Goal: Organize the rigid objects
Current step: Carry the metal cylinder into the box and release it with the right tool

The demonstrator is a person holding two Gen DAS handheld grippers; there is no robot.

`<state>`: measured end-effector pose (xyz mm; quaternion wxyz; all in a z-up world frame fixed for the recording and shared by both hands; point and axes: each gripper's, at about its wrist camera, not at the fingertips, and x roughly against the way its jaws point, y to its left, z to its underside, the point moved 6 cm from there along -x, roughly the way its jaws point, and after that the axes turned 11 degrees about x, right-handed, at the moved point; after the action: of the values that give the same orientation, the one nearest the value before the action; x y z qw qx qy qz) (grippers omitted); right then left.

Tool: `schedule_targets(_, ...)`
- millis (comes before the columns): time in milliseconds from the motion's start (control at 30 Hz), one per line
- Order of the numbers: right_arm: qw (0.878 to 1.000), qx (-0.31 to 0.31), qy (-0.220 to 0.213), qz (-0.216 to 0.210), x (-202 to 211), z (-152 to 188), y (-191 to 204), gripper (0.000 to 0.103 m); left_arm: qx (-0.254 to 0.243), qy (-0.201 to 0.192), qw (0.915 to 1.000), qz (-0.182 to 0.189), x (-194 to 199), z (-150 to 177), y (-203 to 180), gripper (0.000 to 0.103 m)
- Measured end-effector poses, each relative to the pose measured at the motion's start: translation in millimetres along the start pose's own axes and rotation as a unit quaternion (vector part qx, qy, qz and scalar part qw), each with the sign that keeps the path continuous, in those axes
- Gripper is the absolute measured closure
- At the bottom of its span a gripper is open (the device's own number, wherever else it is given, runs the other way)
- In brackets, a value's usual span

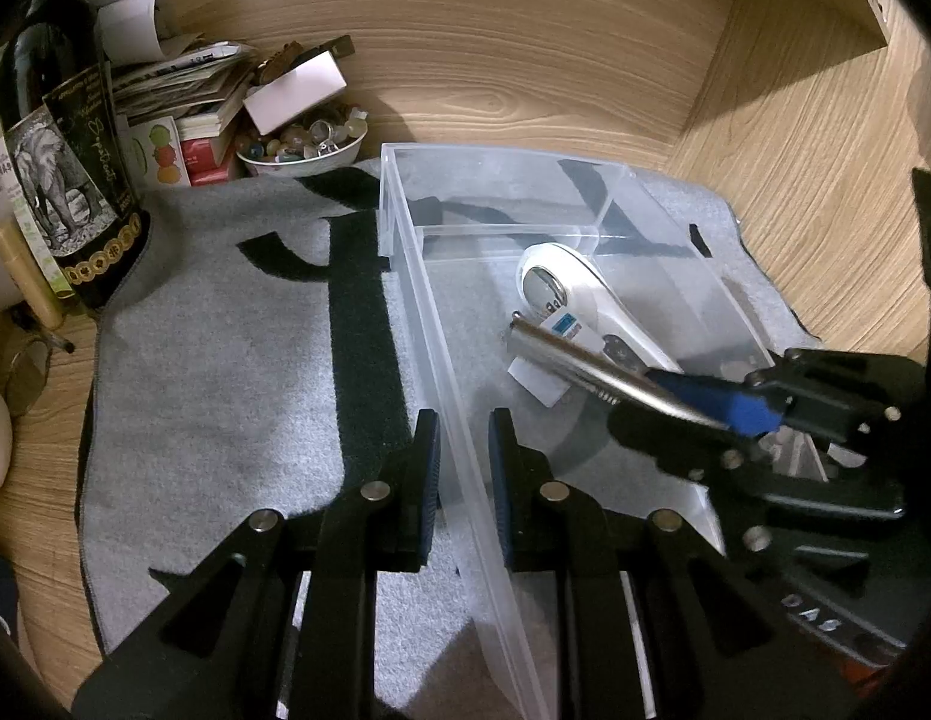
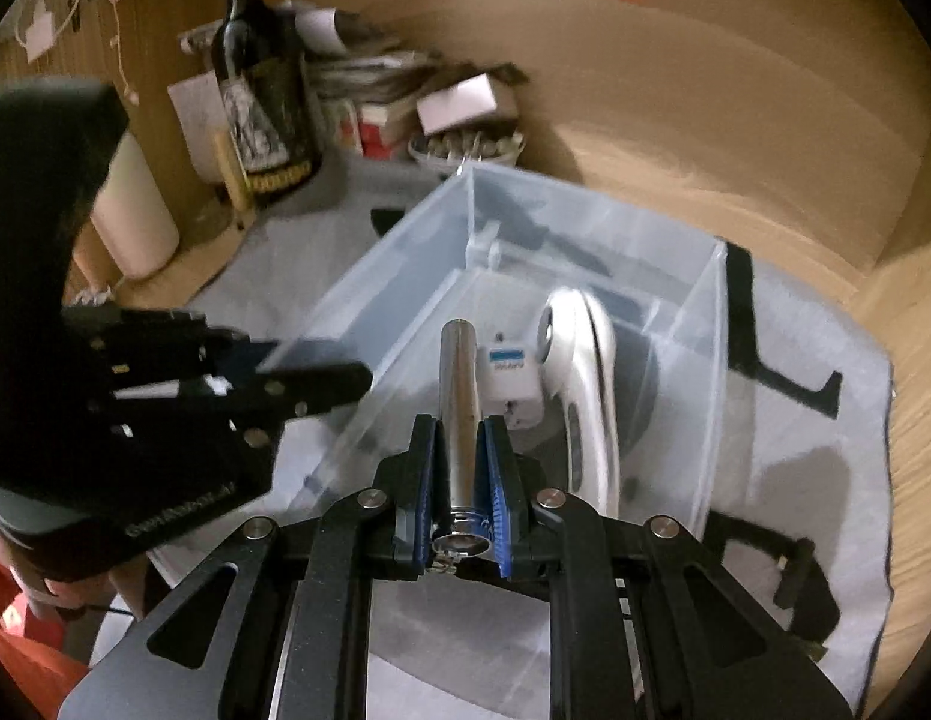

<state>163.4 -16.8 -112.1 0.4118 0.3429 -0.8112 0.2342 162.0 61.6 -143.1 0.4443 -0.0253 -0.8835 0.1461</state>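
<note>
A clear plastic box [image 1: 399, 204] stands on a grey mat. My left gripper [image 1: 463, 426] is shut on its near left wall, one pad inside and one outside. In the box lie a white handheld device [image 1: 561, 282] and a small white packet with a blue label [image 1: 566, 324]. My right gripper [image 2: 459, 429] is shut on a silver metal tube [image 2: 459, 372], which points forward and down over the inside of the box [image 2: 708, 324], just left of the white device [image 2: 585, 360] and the packet [image 2: 508, 378]. From the left wrist, the tube [image 1: 579, 363] slants in from the right gripper [image 1: 747, 411].
The grey mat [image 1: 225, 360] has black markings and lies on a wooden desk with wooden walls behind and to the right. At the back left stand a dark wine bottle [image 1: 63, 138], stacked papers and cartons [image 1: 183, 84] and a white bowl of small trinkets [image 1: 303, 150].
</note>
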Motion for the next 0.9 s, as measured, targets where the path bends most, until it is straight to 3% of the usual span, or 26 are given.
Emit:
schedule_targets(433, 1.000, 0.003, 0.022, -0.004, -5, 4, 0, 0.087, 0.002, 0.001, 1.0000, 0.002, -1, -1, -1, 0.087)
schedule_targets(567, 1.000, -0.012, 0.010, -0.005, -2, 4, -6, 0.080, 0.001, 0.002, 1.0000, 0.002, -1, -1, -1, 0.087)
schedule_targets(667, 1.000, -0.022, -0.004, 0.006, 8, 2, -12, 0.069, 0.000, 0.002, 1.0000, 0.001, -1, -1, -1, 0.087)
schedule_targets(900, 0.995, -0.046, -0.059, 0.063, 52, -2, -44, 0.045, -0.001, 0.002, 1.0000, 0.000, -1, 0, 0, 0.087)
